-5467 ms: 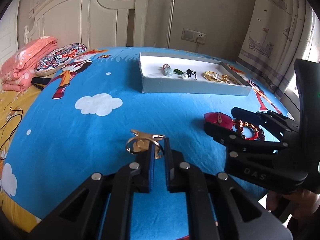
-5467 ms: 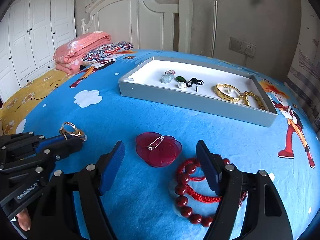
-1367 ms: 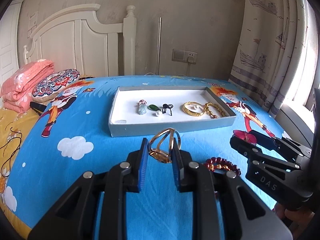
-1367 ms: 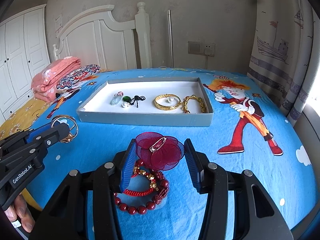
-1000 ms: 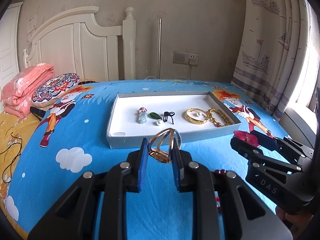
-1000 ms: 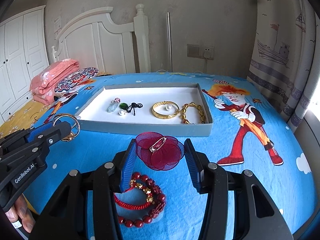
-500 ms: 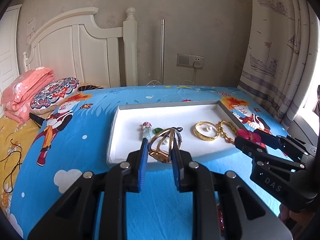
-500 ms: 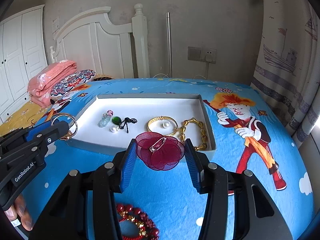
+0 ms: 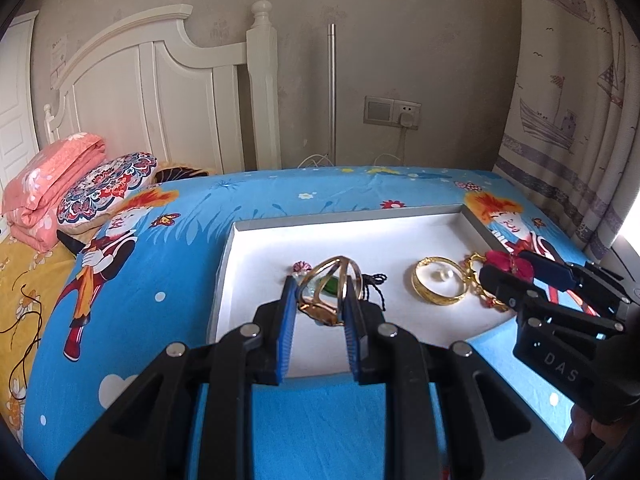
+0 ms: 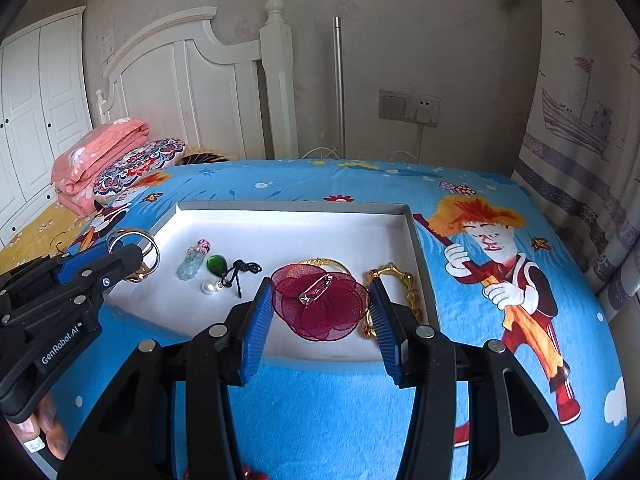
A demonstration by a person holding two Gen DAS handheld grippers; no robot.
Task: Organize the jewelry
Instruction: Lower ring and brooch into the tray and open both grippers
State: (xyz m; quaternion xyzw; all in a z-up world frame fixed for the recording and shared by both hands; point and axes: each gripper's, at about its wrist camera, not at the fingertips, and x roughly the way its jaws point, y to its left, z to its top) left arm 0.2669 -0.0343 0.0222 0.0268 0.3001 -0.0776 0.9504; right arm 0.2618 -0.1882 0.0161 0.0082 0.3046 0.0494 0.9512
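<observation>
The left gripper (image 9: 319,290) has its jaws drawn in narrow on a gold ring-shaped ornament (image 9: 333,285) of crossing bands, pinched by its sides between the blue pads and standing on edge, its open loop facing the camera. The right gripper (image 10: 322,298) holds a dark red gauze flower brooch (image 10: 320,302) between jaws set at a middling width; the flower lies roughly flat, and its clear pin (image 10: 316,291) runs slantwise from lower left to upper right.

Both held pieces hang over the near part of a shallow grey tray (image 10: 416,248) with a white floor, which sits on the bed's blue cartoon sheet (image 10: 460,360) with its long side running left to right. Inside it, from left to right in the right wrist view, lie a pale glass pendant (image 10: 192,265) with a pink top, a green stone (image 10: 216,265), a white pearl (image 10: 207,287), a knotted black cord (image 10: 242,270), a gold bangle (image 9: 439,286) partly hidden behind the brooch, and a gold chain bracelet (image 10: 404,280) along the right wall. A second pearl seems to rest inside the bangle, though the left wrist view is small there.

Past the tray stand a white headboard (image 10: 192,92) and folded pink bedding (image 10: 100,152).
</observation>
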